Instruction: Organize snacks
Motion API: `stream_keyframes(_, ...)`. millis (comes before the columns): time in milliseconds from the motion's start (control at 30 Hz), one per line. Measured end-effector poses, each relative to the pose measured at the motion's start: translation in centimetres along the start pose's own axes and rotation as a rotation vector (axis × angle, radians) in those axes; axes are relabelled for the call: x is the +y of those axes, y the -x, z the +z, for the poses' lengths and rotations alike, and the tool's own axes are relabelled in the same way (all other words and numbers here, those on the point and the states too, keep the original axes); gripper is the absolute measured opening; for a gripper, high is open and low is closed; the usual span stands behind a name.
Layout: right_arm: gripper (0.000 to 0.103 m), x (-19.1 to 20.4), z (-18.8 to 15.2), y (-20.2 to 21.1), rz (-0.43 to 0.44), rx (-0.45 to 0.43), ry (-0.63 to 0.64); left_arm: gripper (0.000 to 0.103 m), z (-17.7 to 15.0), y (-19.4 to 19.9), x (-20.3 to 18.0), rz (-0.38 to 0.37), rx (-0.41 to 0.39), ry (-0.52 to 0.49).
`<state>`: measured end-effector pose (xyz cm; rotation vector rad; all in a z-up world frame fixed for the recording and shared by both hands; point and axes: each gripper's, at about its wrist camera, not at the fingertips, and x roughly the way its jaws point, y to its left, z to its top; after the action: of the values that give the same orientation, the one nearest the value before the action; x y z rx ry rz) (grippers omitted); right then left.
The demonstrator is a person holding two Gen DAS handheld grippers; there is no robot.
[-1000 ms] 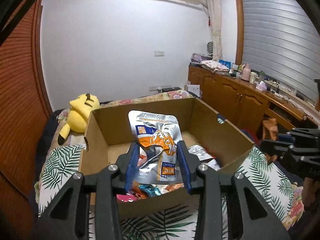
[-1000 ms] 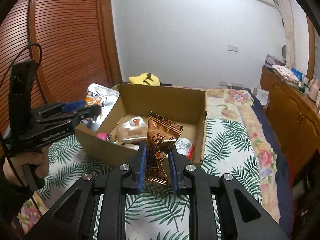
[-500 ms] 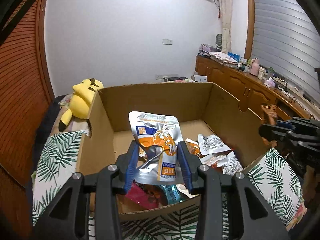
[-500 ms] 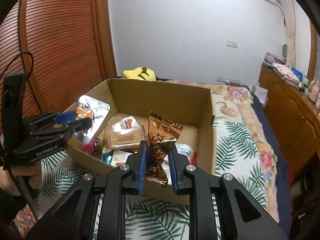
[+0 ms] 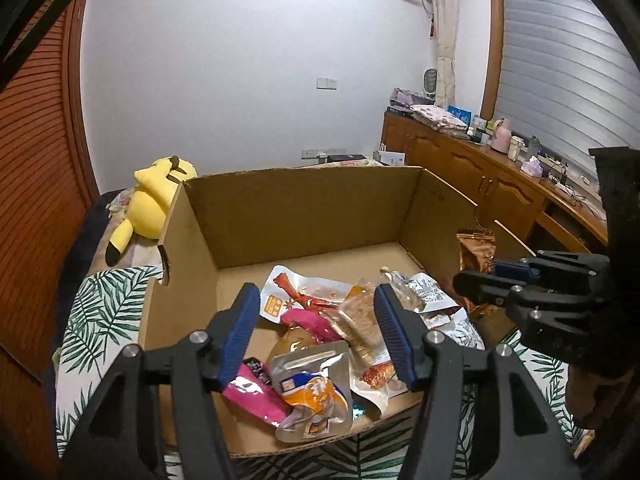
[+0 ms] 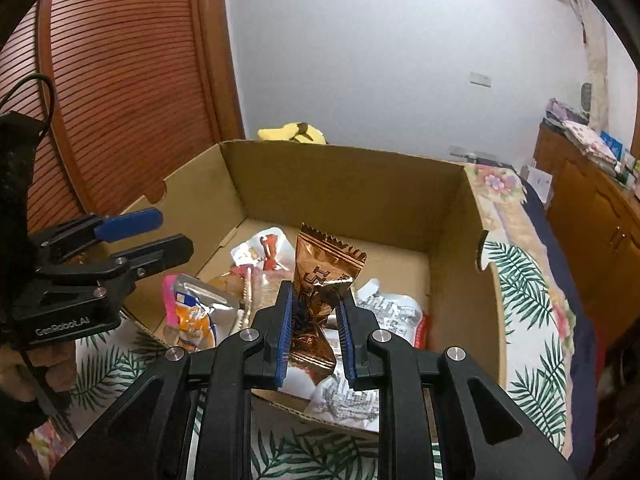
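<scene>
Spreading apart, the jaws of the left gripper hang over the near end of the open brown cardboard box with nothing pinched between its blue pads. Just below and between those pads lies the silver foil pouch with an orange and blue label, resting loose on the heap of snacks near the box's front wall. Beside it, toward the left pad, sits a pink wrapper; farther ahead of the claw lies a white packet printed with a red drumstick.

The right gripper is pressed together on a crinkled copper-brown foil sachet, which stands upright between its blue pads, above the box's near right corner. Ahead of that claw, on the box floor, lie white packets with black print.

Beyond the box's far wall, a yellow plush toy lies on the bedspread patterned with green palm leaves.
</scene>
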<state>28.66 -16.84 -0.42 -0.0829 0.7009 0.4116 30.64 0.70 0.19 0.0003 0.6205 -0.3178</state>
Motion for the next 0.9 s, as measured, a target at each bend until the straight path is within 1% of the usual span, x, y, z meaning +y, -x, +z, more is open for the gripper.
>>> stream_keyframes(100, 0.020, -0.1, -0.1, -0.1, 0.005, 0.000, -0.005, 0.061, -0.1, 0.0, -0.1, 0.007, -0.006, -0.004)
stream_keyframes(167, 0.027, 0.0, -0.3, -0.1, -0.005, -0.002, -0.008, 0.064, -0.1, 0.0, 0.0, 0.014, -0.009, -0.004)
stream_keyframes(200, 0.033, -0.1, -0.3, 0.0, -0.005, -0.003, -0.009, 0.068, -0.1, 0.1, 0.0, 0.019, -0.014, -0.001)
stream_keyframes(233, 0.037, 0.0, -0.4, 0.2, 0.000, -0.006, -0.010, 0.073, -0.1, 0.2, 0.0, 0.022, -0.020, 0.001)
stream_keyframes(267, 0.038, 0.0, -0.5, 0.4, 0.001, -0.011, -0.009, 0.075, -0.1, 0.3, 0.0, 0.025, -0.027, 0.003)
stream_keyframes(400, 0.039, 0.5, -0.8, 1.9, 0.003, -0.042, -0.004, 0.077, -0.1, 1.0, -0.2, 0.036, -0.043, -0.003)
stream_keyframes(500, 0.046, 1.0, -1.1, 3.6, 0.004, -0.073, 0.002, 0.078, -0.2, 1.9, -0.6, 0.045, -0.055, -0.014)
stream_keyframes(567, 0.048, 1.4, -1.3, 4.9, 0.003, -0.094, 0.005, 0.079, -0.2, 2.7, -0.9, 0.046, -0.064, -0.016)
stream_keyframes(633, 0.054, 1.6, -1.6, 6.5, 0.003, -0.121, 0.000, 0.082, -0.2, 3.7, -1.3, 0.046, -0.079, -0.015)
stream_keyframes(767, 0.059, 2.1, -2.2, 9.3, 0.009, -0.160, -0.010, 0.087, -0.3, 6.1, -2.3, 0.054, -0.113, -0.021)
stream_keyframes(833, 0.068, 2.5, -2.4, 10.7, -0.003, -0.178, -0.005, 0.090, -0.4, 7.6, -2.9, 0.057, -0.130, -0.021)
stream_keyframes(867, 0.070, 2.7, -2.5, 11.5, -0.011, -0.192, -0.004, 0.090, -0.4, 8.2, -3.1, 0.060, -0.137, -0.020)
stream_keyframes(900, 0.075, 2.8, -2.7, 11.9, -0.014, -0.199, -0.006, 0.092, -0.3, 9.1, -3.4, 0.063, -0.149, -0.019)
